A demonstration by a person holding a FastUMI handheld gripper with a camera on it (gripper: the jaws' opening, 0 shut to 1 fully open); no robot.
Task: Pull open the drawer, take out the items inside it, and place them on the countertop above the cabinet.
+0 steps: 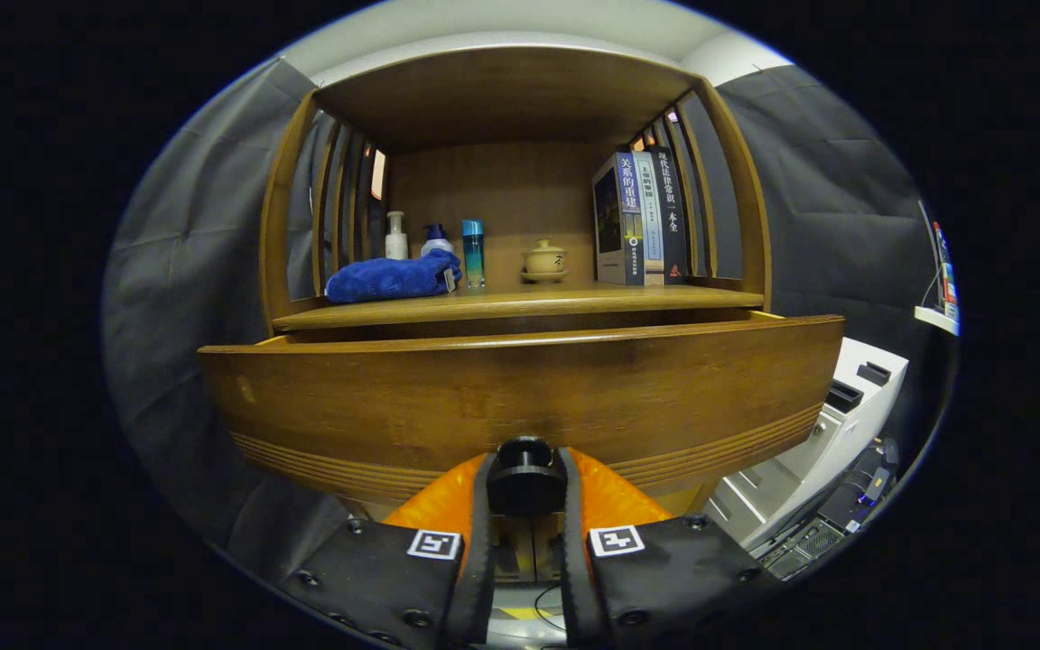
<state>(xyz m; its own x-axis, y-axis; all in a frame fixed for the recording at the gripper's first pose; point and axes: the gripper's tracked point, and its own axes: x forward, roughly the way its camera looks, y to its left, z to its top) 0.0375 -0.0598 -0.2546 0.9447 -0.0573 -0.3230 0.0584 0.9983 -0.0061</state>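
Drawer (pixel 520 388) knob (pixel 524 474) clamped by gripper (pixel 524 487) under wooden countertop (pixel 520 305).

The wooden cabinet's table (pixel 520 305) sits above the pulled-out drawer (pixel 520 397), under a wooden roof with slatted sides. On it, at the left, lies a blue towel (pixel 391 278). Behind the towel stand a white bottle (pixel 396 236) and a pump bottle (pixel 436 239), with a blue bottle (pixel 473 253) just beside them. Near the middle rests a small lidded pot (pixel 543 260). At the right, three books (pixel 642 218) stand upright, touching each other.

The tool (pixel 525 487) has its fingers closed on the drawer's dark knob (pixel 524 460).
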